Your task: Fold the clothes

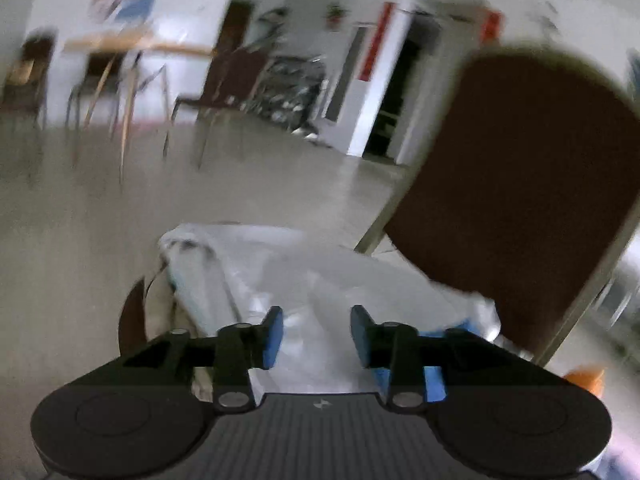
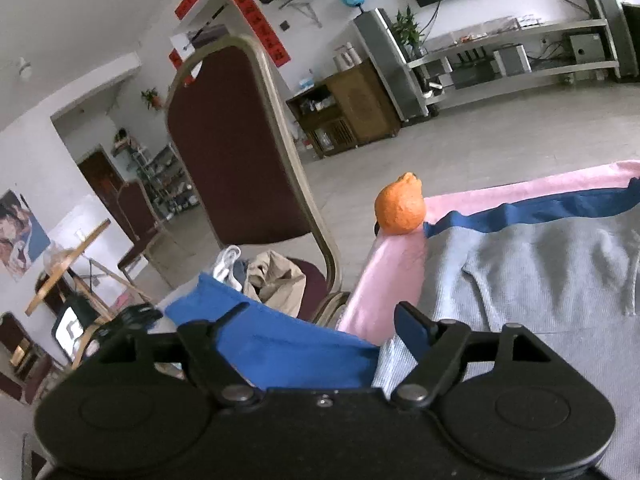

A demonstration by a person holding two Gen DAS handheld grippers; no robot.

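Note:
In the blurred left wrist view, my left gripper (image 1: 317, 332) is open above a pale grey-white garment (image 1: 304, 276) with a blue edge (image 1: 434, 378); nothing is between the pads. In the right wrist view, my right gripper (image 2: 320, 330) is open with a bright blue piece of clothing (image 2: 280, 340) lying between its fingers, not clamped. A grey garment with a navy band (image 2: 540, 272) lies on a pink sheet (image 2: 400, 256) to the right.
A maroon chair with a gold frame (image 2: 232, 148) (image 1: 520, 184) stands close by, with beige and white clothes (image 2: 272, 276) piled on its seat. An orange object (image 2: 400, 208) sits on the pink sheet's edge. Other tables and chairs (image 1: 120, 80) stand farther off.

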